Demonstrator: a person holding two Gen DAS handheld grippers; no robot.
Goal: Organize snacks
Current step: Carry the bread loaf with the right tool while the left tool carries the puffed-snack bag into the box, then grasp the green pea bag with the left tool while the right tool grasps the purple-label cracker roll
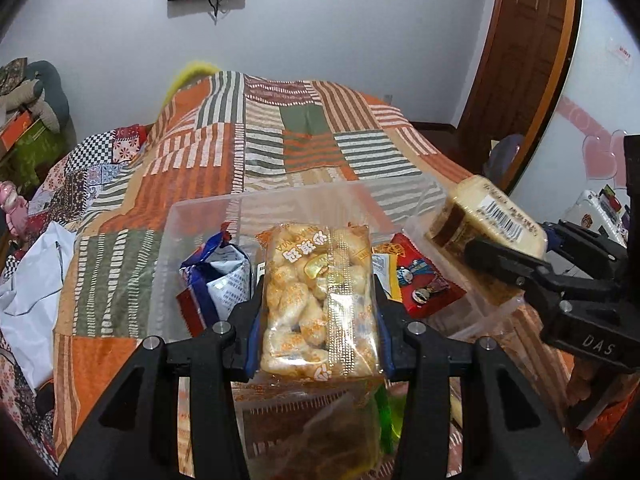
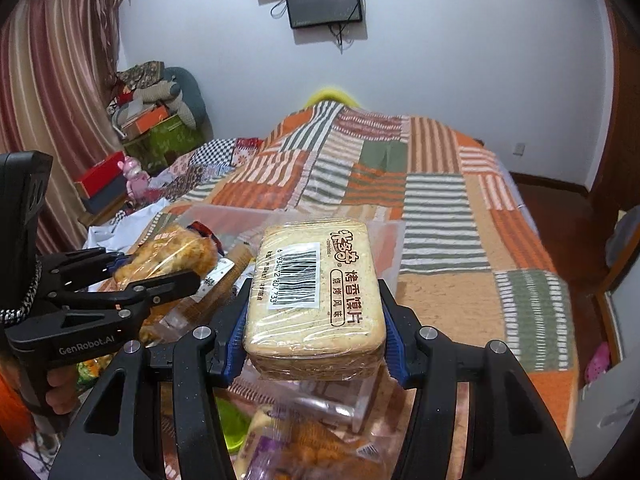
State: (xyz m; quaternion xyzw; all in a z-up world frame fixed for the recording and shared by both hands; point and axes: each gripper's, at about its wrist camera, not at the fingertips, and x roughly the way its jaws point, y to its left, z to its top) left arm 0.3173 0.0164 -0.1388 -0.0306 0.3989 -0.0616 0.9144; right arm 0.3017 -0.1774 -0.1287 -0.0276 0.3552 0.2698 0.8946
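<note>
Left wrist view: left claw (image 1: 318, 304) clamped on a clear bag of puffed rice snacks (image 1: 320, 300), gold band down its front, Chinese print upside down and unreadable. Held over a clear bin (image 1: 200, 216) holding a blue-and-white packet (image 1: 218, 276) and a red packet (image 1: 424, 280) with cartoon faces. Right claw (image 1: 516, 248) at the right, marked "DAS" on its body, gripping a wrapped slab.

Right wrist view: right claw (image 2: 316, 320) closed on a film-wrapped block of toasted bun slices (image 2: 316, 292), with a barcode sticker and brown print "烤香馍片", smaller "炭烤风味" beneath. Held above the bin's right part. Left claw at the left, stamped "GenRobot.AI", a person's fingers (image 2: 60, 392) around the handle. More snack bags (image 2: 312, 448) lying below, blurred.

Beyond: bed (image 2: 440, 208) under a patchwork blanket of orange, green and white stripes. White wall with a dark screen (image 2: 326, 2), cables dangling. Striped curtain (image 2: 48, 100) at the left, boxes and a soft toy stacked beside. Wooden door (image 1: 524, 64) at the right.
</note>
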